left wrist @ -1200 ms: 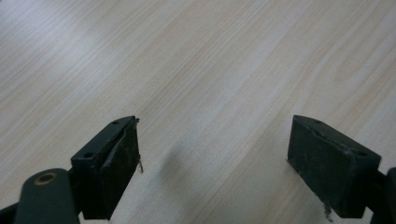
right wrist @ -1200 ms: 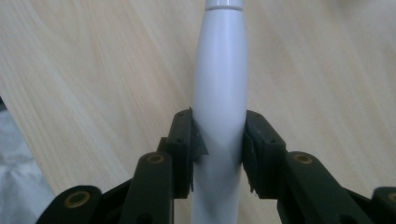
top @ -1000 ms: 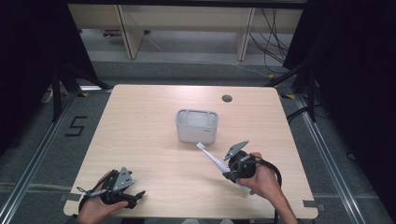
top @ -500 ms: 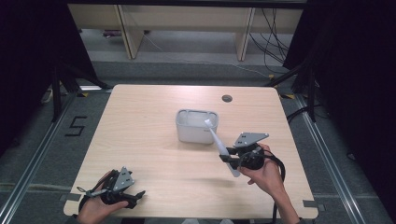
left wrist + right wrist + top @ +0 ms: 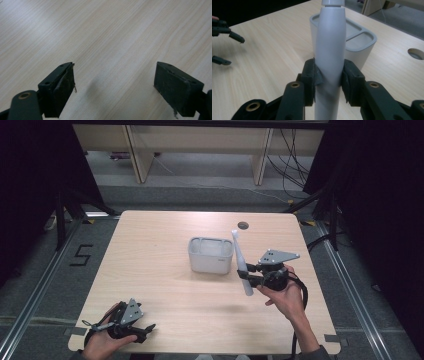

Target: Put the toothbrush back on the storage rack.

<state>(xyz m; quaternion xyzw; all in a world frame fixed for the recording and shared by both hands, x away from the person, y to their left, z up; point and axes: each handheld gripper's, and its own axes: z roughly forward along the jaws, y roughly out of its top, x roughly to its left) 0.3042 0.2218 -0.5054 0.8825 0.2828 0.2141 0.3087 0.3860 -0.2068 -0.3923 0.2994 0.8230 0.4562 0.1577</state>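
Here the right tool [image 5: 329, 77] clamps the grey handle [image 5: 330, 47].

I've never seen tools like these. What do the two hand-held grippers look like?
Each gripper, left and right, is black, with two blocky jaws on hinged links with brass-coloured pivots, and a grey three-cornered plate on top. A black cable trails from the right one. Bare forearms; a grey sleeve edge at the right elbow.
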